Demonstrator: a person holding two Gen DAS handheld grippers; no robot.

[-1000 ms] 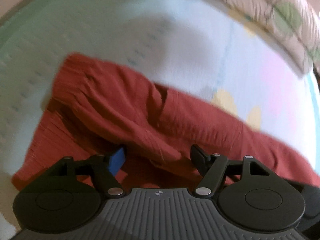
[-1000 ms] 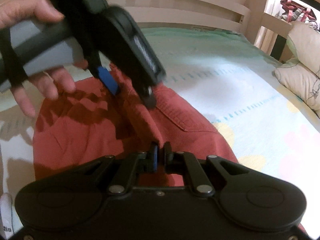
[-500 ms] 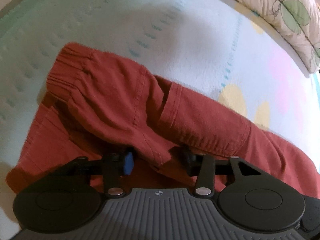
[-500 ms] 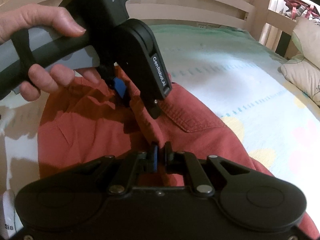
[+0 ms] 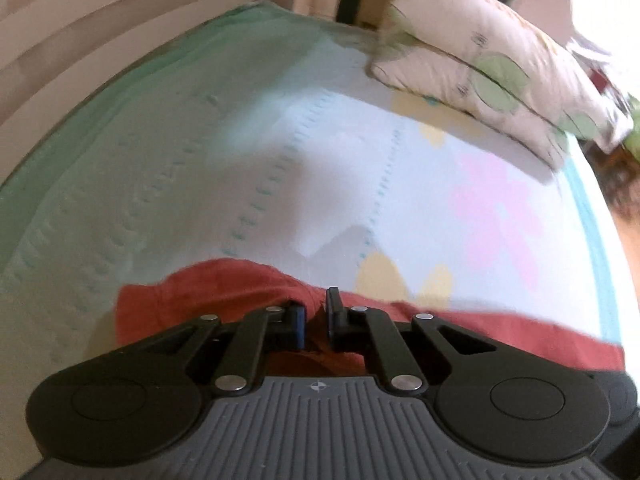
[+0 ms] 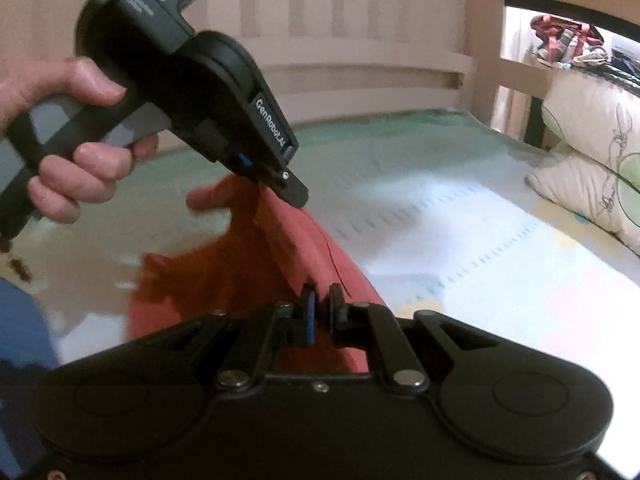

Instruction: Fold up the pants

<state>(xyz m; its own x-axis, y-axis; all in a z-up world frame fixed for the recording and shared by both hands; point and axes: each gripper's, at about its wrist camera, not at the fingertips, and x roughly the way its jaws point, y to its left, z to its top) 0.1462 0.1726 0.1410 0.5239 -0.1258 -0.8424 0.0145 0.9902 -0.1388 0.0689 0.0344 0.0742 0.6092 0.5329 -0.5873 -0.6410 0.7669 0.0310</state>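
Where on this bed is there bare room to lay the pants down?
The open sheet between the pants and the headboard rails is bare. It gets crowded toward the pillows and under both grippers, left and right.

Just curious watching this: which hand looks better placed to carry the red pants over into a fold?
Neither alone. The left gripper and right gripper each pinch the pants, lifted off the bed; they probably move together.
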